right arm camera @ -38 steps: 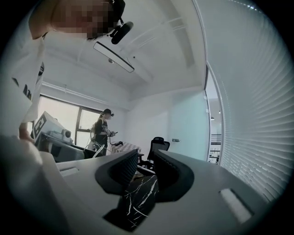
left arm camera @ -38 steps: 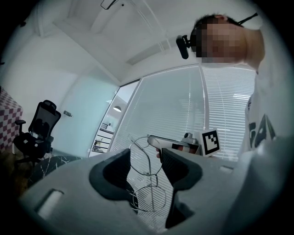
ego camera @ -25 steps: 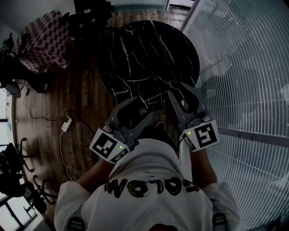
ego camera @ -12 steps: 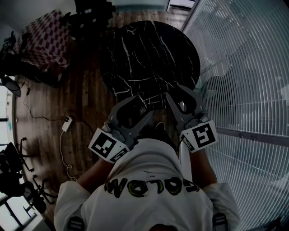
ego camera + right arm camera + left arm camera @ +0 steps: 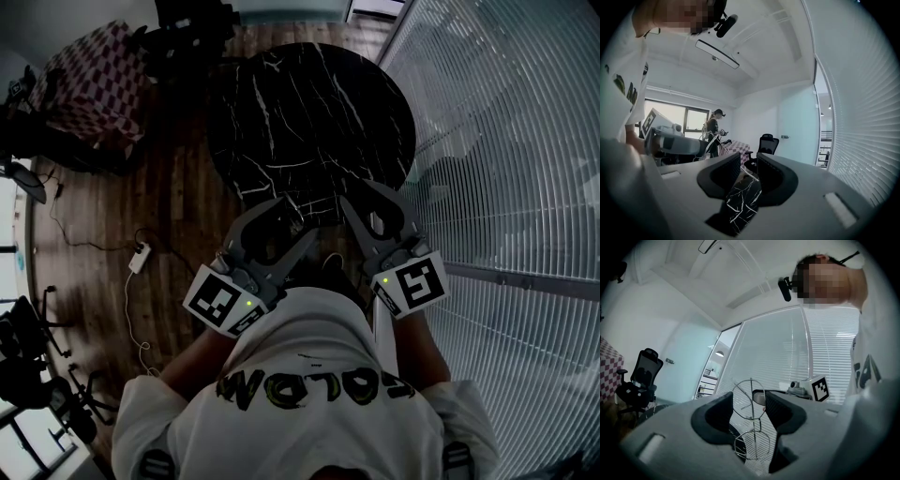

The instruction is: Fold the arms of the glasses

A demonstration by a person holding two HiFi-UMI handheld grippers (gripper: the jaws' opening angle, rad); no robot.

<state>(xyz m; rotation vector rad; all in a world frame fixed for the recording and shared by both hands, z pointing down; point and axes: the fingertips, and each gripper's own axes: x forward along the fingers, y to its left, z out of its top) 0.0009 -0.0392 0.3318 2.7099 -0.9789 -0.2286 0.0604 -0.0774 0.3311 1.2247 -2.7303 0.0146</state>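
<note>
A pair of thin wire-rimmed glasses [image 5: 748,399] hangs in the air above the round black marble table [image 5: 309,103]. In the left gripper view it stands on end, one lens above the other. My left gripper [image 5: 749,406] is shut on it, the pads pressing the upper rim from both sides. One thin arm of the glasses [image 5: 749,172] reaches between the jaws of my right gripper [image 5: 748,164], which stands open with a gap wider than the wire. In the head view the left gripper [image 5: 298,220] and right gripper [image 5: 364,192] are close together, tips facing.
White slatted blinds [image 5: 506,141] run along the right. A checkered cloth-covered table [image 5: 94,84] stands at the far left, and a power strip [image 5: 138,258] lies on the wooden floor. An office chair [image 5: 766,143] and another person [image 5: 714,126] are at the back of the room.
My right gripper has edged slightly left towards the left gripper. The left gripper and the glasses have stayed put.
</note>
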